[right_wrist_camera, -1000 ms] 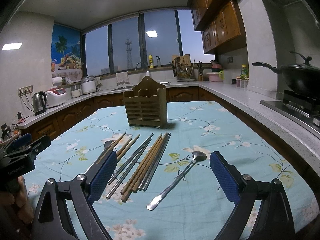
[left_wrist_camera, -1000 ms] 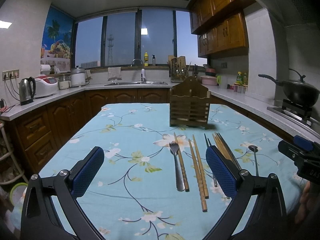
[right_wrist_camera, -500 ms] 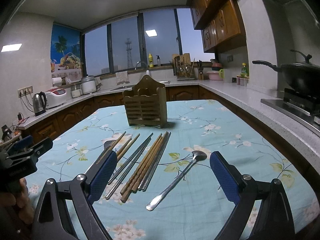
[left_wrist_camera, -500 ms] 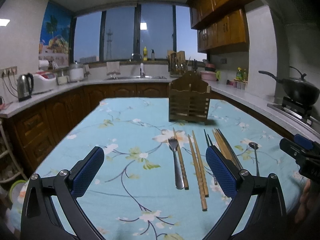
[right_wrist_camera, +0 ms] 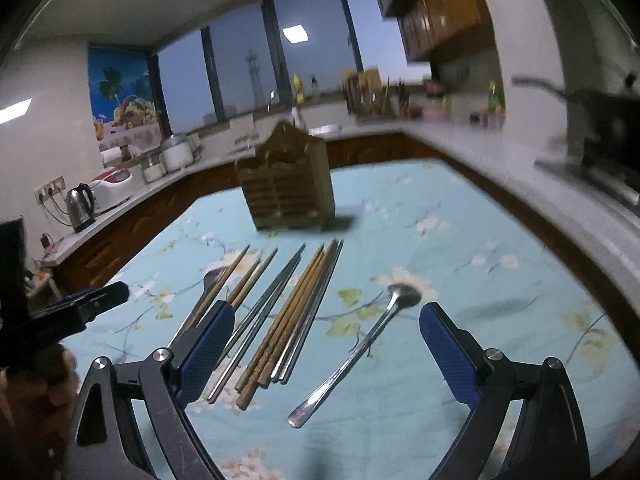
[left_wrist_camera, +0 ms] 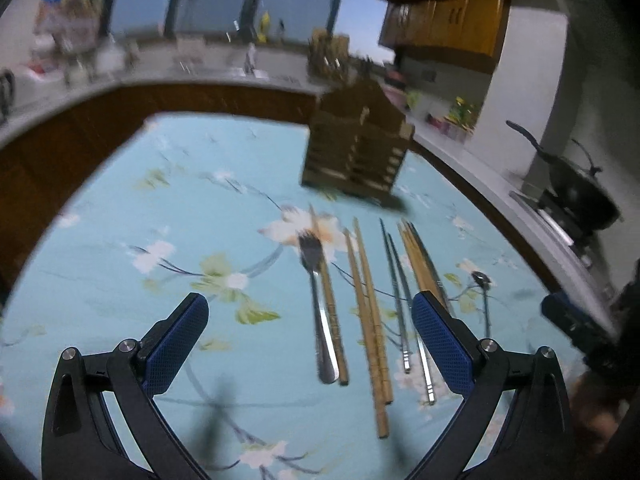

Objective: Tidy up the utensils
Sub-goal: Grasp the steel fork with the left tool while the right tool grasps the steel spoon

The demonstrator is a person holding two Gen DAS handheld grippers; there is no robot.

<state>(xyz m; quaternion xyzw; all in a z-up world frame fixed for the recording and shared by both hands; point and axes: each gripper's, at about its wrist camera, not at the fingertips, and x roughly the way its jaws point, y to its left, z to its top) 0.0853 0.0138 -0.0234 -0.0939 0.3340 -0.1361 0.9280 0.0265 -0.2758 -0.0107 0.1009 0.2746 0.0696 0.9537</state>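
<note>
A wooden utensil holder (left_wrist_camera: 356, 150) stands on the floral blue tablecloth (left_wrist_camera: 160, 208); it also shows in the right wrist view (right_wrist_camera: 288, 188). In front of it lie a metal fork (left_wrist_camera: 318, 300), wooden chopsticks (left_wrist_camera: 370, 312), metal chopsticks (left_wrist_camera: 400, 300) and a metal spoon (right_wrist_camera: 360, 350). My left gripper (left_wrist_camera: 310, 334) is open and empty above the fork and chopsticks. My right gripper (right_wrist_camera: 326, 346) is open and empty above the wooden chopsticks (right_wrist_camera: 288, 320) and spoon.
A counter with a sink (left_wrist_camera: 256, 74), kettle (right_wrist_camera: 80, 206) and rice cooker (right_wrist_camera: 112, 188) runs behind the table. A black wok (left_wrist_camera: 576, 192) sits on the stove at the right. Each gripper shows at the edge of the other's view.
Both grippers have tilted down and moved closer over the utensils; the views are blurred by motion. The jaws stay open. The utensils have not moved.
</note>
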